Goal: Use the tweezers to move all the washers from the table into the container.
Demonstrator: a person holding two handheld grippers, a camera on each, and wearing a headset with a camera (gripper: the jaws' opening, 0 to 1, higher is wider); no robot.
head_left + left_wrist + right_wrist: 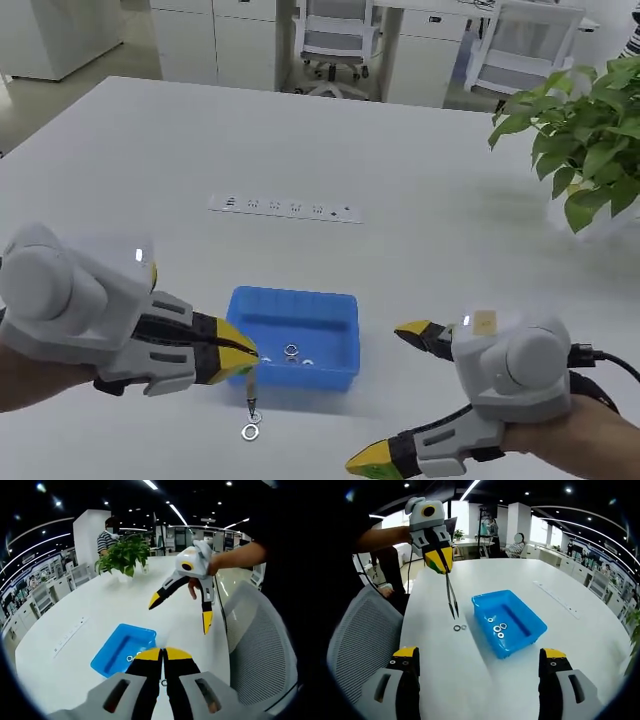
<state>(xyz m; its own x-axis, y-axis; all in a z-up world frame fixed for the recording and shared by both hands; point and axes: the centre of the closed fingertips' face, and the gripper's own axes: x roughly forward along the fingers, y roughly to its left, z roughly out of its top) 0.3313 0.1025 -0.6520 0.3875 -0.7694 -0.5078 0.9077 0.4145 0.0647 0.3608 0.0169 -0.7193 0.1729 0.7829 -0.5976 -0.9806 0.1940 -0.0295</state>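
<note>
2 washers point(457, 628) on table point(450, 680), left gripper point(163, 652) clamping tweezers point(451, 597), right gripper point(382, 396) spread wide

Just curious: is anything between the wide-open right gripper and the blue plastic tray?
No. In the right gripper view, bare white table separates the right gripper from the blue plastic tray.

The white table point(150, 150) is wide and bare in the upper left of the head view, with lots of room to pass. The blue box point(340, 305) sits low in the middle, open on top. A flat strip of plugs point(285, 208) lies higher up. A leafy plant point(590, 130) pokes in at the upper right. The tweezers point(250, 390) stand by the box's lower left side, over two washers point(250, 431).
</note>
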